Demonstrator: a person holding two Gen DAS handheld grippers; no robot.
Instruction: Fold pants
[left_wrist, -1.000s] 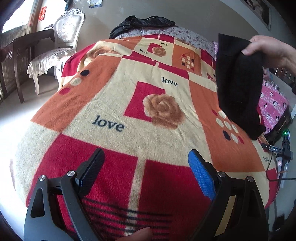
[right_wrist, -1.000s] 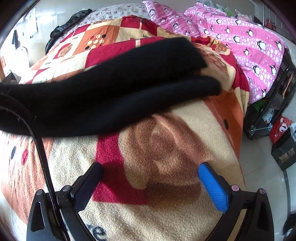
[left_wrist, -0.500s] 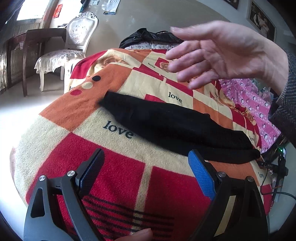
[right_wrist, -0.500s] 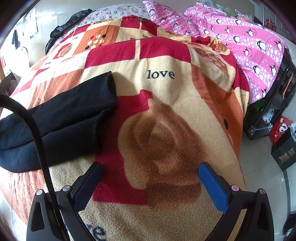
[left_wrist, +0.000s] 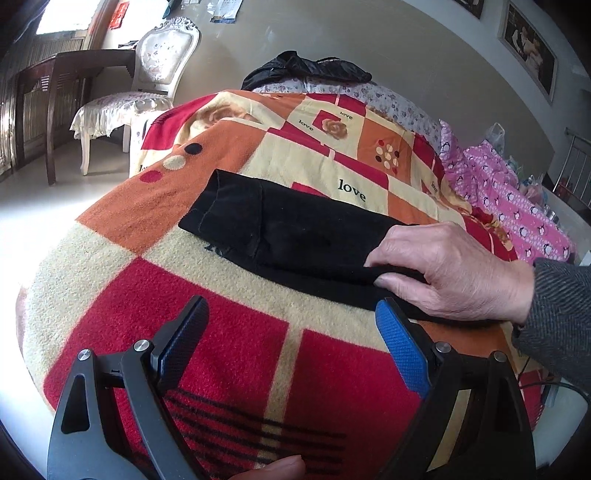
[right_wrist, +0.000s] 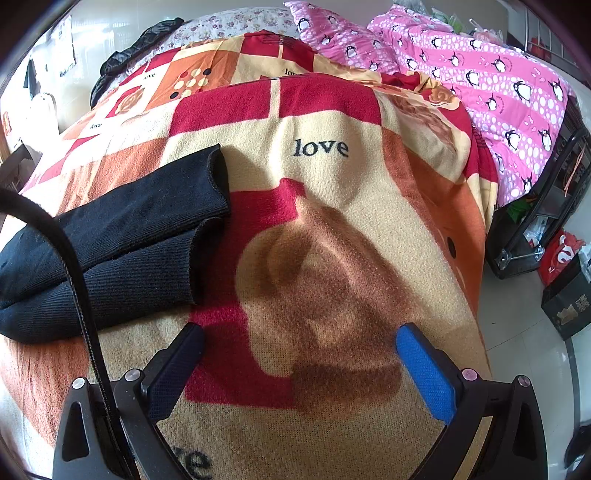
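Observation:
Black pants (left_wrist: 295, 236) lie stretched across a patterned red, orange and cream blanket (left_wrist: 229, 325) on a bed. A bare hand (left_wrist: 443, 269) presses on the pants at the right. My left gripper (left_wrist: 291, 332) is open and empty, just short of the pants' near edge. In the right wrist view the two pant leg ends (right_wrist: 125, 240) lie at the left on the blanket (right_wrist: 332, 240). My right gripper (right_wrist: 299, 354) is open and empty, to the right of the leg ends and clear of them.
A pink penguin quilt (right_wrist: 480, 74) lies at the bed's far right. A white chair (left_wrist: 147, 85) and dark wooden table (left_wrist: 66, 92) stand left of the bed. A black jacket (left_wrist: 306, 70) lies at the head. Boxes (right_wrist: 565, 295) sit on the floor at the right.
The hand held the pants in the air, dropped them onto the blanket, and now presses on them. The pants slid left in the right wrist view. Both grippers stayed open.

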